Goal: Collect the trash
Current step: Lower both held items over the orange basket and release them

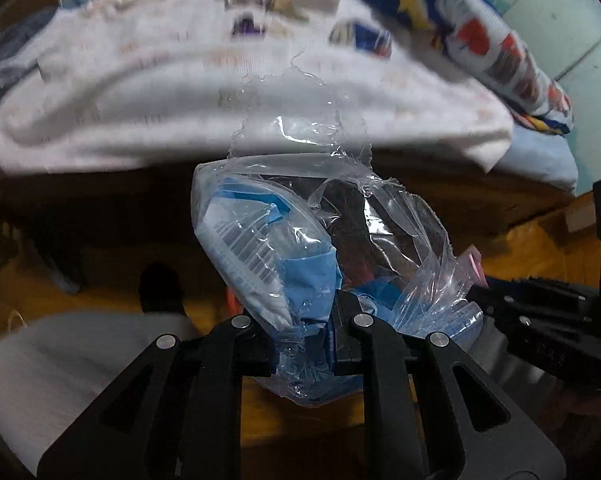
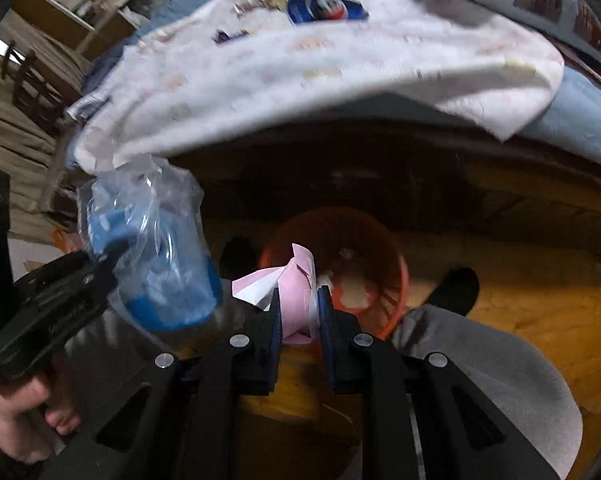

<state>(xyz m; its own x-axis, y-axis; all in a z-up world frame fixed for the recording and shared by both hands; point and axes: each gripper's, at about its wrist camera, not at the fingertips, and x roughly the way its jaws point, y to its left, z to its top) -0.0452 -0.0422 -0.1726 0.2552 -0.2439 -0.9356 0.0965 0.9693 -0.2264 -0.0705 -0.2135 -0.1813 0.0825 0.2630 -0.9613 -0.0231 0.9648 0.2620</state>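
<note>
Step in hand: carry to bin. Left gripper (image 1: 304, 340) clamped on clear plastic wrapper (image 1: 300, 240); right gripper (image 2: 298, 312) clamped on pink paper (image 2: 296, 292), just above orange bin (image 2: 396, 280) on floor. Next: position each over bin, release. More trash on far bed (image 2: 320, 60)

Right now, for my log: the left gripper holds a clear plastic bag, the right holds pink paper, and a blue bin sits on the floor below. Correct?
Nearly. The bin is orange, not blue, as the right wrist view shows. The left gripper holds the clear plastic bag and the right gripper holds pink paper.
</note>
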